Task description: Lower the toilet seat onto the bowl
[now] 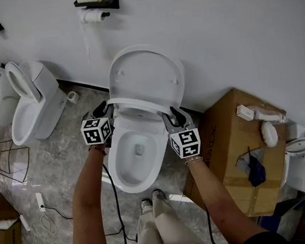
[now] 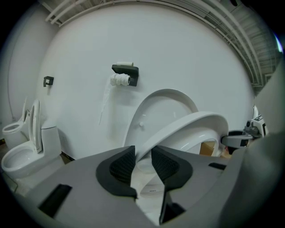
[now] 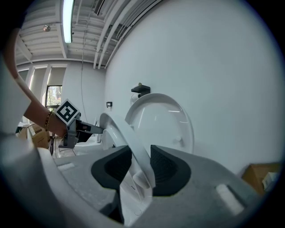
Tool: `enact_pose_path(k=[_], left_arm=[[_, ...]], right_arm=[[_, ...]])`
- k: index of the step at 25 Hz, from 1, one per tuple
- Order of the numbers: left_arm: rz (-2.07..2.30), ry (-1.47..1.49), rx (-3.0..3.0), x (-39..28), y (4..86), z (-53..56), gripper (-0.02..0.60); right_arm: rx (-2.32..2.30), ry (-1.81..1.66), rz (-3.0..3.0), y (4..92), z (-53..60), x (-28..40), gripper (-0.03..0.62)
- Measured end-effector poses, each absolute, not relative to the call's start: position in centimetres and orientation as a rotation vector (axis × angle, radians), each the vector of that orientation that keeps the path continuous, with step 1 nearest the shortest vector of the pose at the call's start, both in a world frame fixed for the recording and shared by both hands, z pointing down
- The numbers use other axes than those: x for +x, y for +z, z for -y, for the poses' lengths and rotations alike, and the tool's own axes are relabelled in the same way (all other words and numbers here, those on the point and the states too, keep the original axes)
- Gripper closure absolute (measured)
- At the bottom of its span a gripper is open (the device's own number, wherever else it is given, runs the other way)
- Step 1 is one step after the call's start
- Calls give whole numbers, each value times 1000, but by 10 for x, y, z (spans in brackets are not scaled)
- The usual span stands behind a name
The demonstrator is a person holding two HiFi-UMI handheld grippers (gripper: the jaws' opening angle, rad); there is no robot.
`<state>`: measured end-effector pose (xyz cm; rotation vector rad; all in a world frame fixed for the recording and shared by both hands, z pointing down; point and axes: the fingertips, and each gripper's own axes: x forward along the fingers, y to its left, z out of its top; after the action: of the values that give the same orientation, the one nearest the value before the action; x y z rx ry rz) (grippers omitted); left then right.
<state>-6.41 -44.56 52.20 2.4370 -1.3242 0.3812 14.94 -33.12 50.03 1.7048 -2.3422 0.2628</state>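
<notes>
The white toilet (image 1: pixel 138 165) stands against the wall with its lid (image 1: pixel 148 71) upright. Its seat (image 1: pixel 135 105) hangs part-way down, tilted above the bowl. My left gripper (image 1: pixel 105 109) is shut on the seat's left rim and my right gripper (image 1: pixel 175 115) is shut on its right rim. In the left gripper view the seat (image 2: pixel 191 127) runs between the dark pads (image 2: pixel 122 165) of the left gripper (image 2: pixel 142 162), with the lid (image 2: pixel 164 102) behind. In the right gripper view the seat (image 3: pixel 116 131) passes between the jaws of the right gripper (image 3: pixel 140 164), in front of the lid (image 3: pixel 167 120).
A second toilet (image 1: pixel 31 109) stands at the left with a paper roll (image 1: pixel 73 97) beside it. A toilet-paper holder (image 1: pixel 95 2) hangs on the wall. A cardboard box (image 1: pixel 236 146) sits close on the right. Cables (image 1: pixel 45 216) and a wire basket (image 1: pixel 1 161) lie on the floor. The person's feet (image 1: pixel 152 202) are before the bowl.
</notes>
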Motion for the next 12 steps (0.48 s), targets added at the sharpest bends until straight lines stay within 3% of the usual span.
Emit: enact_pose_path(k=[12], left_arm=[[1385, 441, 2438, -83, 534, 404, 472]], right_arm=[[1678, 234, 2355, 512, 288, 129, 462]])
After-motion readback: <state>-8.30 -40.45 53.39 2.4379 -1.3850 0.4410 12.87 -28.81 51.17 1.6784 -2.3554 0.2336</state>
